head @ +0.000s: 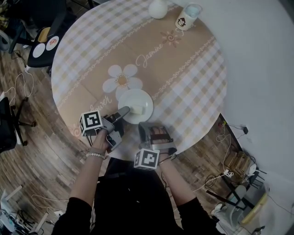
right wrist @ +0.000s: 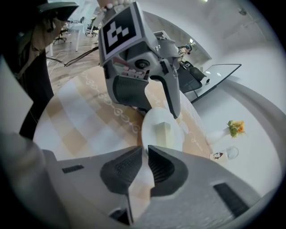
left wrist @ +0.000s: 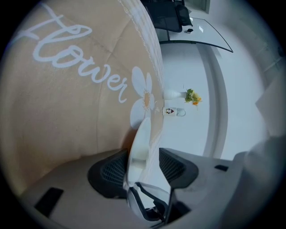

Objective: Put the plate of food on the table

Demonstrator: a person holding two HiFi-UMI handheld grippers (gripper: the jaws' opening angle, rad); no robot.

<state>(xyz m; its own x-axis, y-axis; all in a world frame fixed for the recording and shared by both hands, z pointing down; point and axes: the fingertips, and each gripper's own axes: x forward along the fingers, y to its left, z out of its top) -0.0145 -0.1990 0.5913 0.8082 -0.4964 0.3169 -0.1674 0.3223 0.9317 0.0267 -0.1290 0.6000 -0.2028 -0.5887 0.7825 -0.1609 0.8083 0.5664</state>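
Head view, plate [head: 146, 98] flat on table [head: 183, 69], left tool [head: 125, 110] parted astride rim.

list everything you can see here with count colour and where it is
table: one, round, beige-and-white checked cloth with a flower print, centre
plate: one, white, near edge of table
food block: one, pale, on the plate
vase: one, white, far edge of table
cup: one, white with dark print, beside the vase
chair: one, black, left of table
left gripper: one, grey, open, plate's rim between its jaws
right gripper: one, grey, shut, empty, beside the plate
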